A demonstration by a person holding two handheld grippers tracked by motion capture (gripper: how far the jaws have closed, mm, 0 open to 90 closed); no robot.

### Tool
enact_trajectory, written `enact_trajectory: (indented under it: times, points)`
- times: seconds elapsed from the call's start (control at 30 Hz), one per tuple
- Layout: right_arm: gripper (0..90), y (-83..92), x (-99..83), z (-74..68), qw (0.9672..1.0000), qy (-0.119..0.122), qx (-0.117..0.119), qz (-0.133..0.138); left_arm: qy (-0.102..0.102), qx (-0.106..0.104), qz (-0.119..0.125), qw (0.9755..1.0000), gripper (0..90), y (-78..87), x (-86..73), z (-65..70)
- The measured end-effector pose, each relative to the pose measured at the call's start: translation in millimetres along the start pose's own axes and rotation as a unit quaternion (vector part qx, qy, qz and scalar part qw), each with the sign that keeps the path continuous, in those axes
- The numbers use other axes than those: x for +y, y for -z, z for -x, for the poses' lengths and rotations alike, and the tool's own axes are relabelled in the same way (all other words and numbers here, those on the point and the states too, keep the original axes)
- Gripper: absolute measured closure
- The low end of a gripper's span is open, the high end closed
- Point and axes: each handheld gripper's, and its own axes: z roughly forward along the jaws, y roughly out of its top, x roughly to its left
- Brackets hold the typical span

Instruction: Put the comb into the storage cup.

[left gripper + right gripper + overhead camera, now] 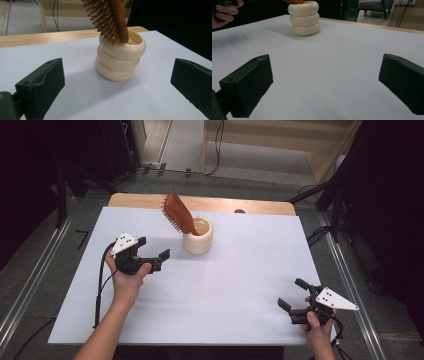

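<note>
The left tool hangs wide and empty just short of the cup, where the brush leans bristles-out. It looks like the approach step; next, it likely rises ahead to the brush. The right tool, also wide, rests well apart.

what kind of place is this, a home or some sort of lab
Probably a lab or recording workspace, not a home: a table under a plain white sheet, metal rails on the grey floor beside it, and loose cables trailing behind.
</note>
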Motion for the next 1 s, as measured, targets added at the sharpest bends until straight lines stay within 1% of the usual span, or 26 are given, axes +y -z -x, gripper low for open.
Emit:
enact_trajectory:
  times: [0.1,0.23,0.37,0.43,0.5,0.77,0.83,0.9,1.0]
  points:
    - [0.0,-0.2,0.0,-0.2,1.0000,-0.001,-0.001,0.000,0.004,-0.001,0.004,1.0000,0.0,5.8,-3.4,-0.7]
    - [0.0,-0.1,0.0,-0.6,1.0000,0.000,-0.002,-0.001,0.000,0.000,0.003,1.0000,0.0,14.3,-8.9,-2.7]
    - [0.0,-0.2,0.0,-0.9,1.0000,-0.001,-0.003,-0.002,0.002,0.004,0.002,1.0000,0.0,22.4,-15.5,-5.8]
    - [0.0,-0.2,0.0,-1.0,1.0000,-0.001,-0.003,-0.002,0.006,0.005,0.002,1.0000,0.0,26.4,-18.5,-7.4]
    - [0.0,-0.3,0.0,-0.9,1.0000,-0.001,-0.003,-0.001,0.011,-0.001,0.002,0.9999,0.0,30.6,-21.2,-8.7]
    - [0.0,-0.4,0.0,-1.2,1.0000,-0.001,-0.005,-0.002,0.014,0.006,0.007,0.9999,0.0,45.6,-32.8,-12.1]
    - [0.0,-0.6,0.1,-1.2,1.0000,0.000,-0.005,-0.002,0.013,0.007,0.007,0.9999,0.0,49.0,-34.8,-13.2]
    - [0.0,-0.7,0.1,-1.4,1.0000,0.000,-0.006,-0.002,0.017,0.004,0.005,0.9998,0.0,52.8,-36.0,-13.7]
    - [0.0,-0.6,0.0,-1.5,1.0000,0.000,-0.007,-0.003,0.014,0.004,0.006,0.9999,0.0,59.2,-37.8,-13.3]
